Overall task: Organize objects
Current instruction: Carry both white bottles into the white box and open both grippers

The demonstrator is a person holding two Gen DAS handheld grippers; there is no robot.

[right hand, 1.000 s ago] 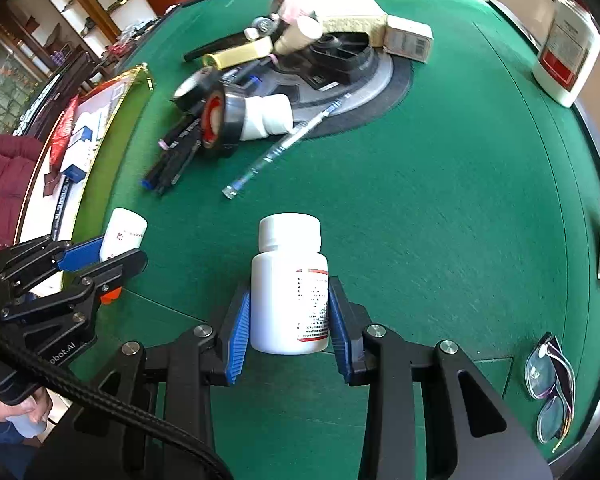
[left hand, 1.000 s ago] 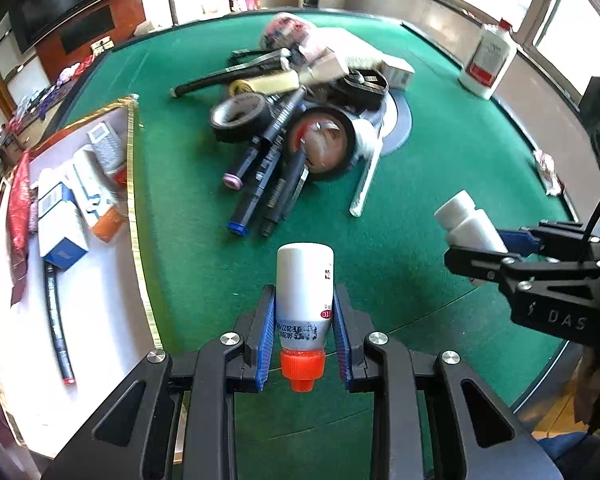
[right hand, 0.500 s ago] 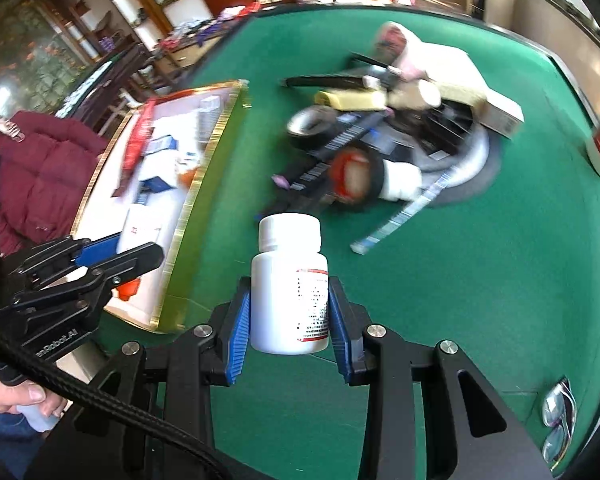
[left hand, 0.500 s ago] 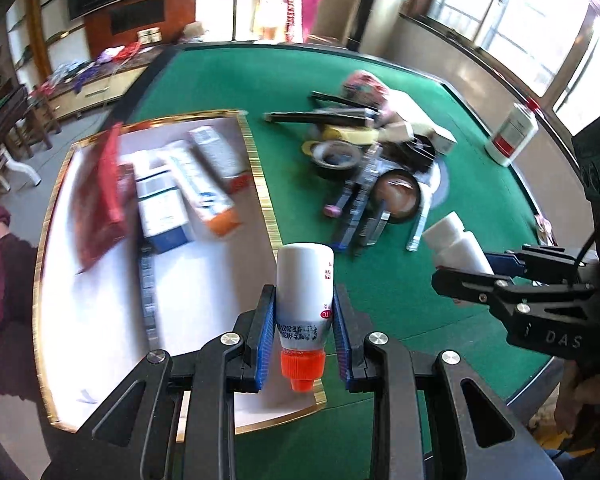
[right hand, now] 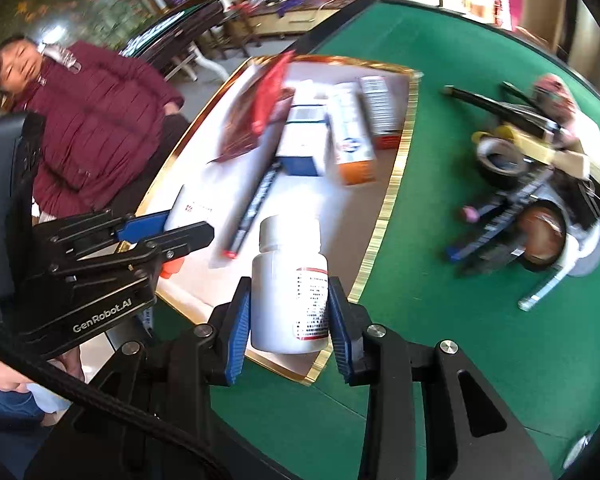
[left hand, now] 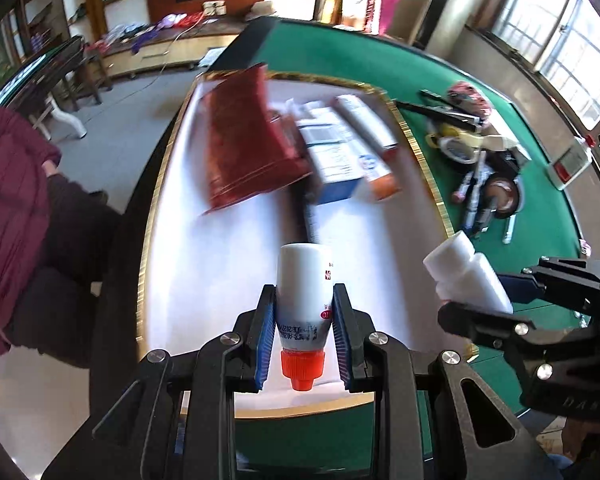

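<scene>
Currently both grippers are loaded. Left gripper (left hand: 303,334) is clamped on a small white bottle with an orange cap (left hand: 305,300), cap end pointing back toward the camera, held above the near part of the white gold-rimmed tray (left hand: 440,200). Right gripper (right hand: 287,322) is clamped on a white pill bottle (right hand: 289,288), lid away from the camera, hanging over the tray's near right edge where it meets the green table (right hand: 440,340).

Tray contents, blurred: red pouch (left hand: 244,148), a few boxes (left hand: 336,160), and a dark pen-like stick (right hand: 256,200), probably a marker.

Right of the tray on the felt: unsorted pile (right hand: 532,200) of tape rolls, markers and a pen. A big white bottle (left hand: 572,164) stands beyond it, near the table edge.

Bystander in a maroon jacket (right hand: 96,120) stands just beyond the tray side of the table.
</scene>
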